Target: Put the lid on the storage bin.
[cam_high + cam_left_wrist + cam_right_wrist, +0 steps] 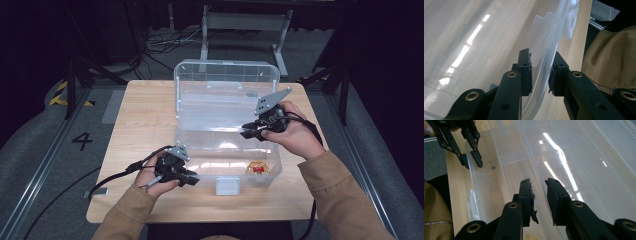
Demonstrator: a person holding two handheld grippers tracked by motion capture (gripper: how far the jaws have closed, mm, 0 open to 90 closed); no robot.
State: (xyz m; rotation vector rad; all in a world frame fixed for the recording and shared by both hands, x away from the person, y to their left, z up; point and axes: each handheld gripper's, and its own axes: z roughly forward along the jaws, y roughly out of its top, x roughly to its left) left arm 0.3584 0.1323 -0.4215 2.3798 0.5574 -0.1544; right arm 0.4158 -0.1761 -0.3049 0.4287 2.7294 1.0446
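Clear, glossy plastic for the box. Pale, matt wood for the table. Matt black jaws.

The open rectangular plastic storage box is clear and colourless, with a milky white latch at its near wall. Inside sits a small round object, orange-yellow with a red centre. The rectangular wooden table is pale beige with fine grain. Both two-jaw grippers, left and right, are black with grey three-cornered plates. The person's sleeves are tan. The grey floor bears a black "4".
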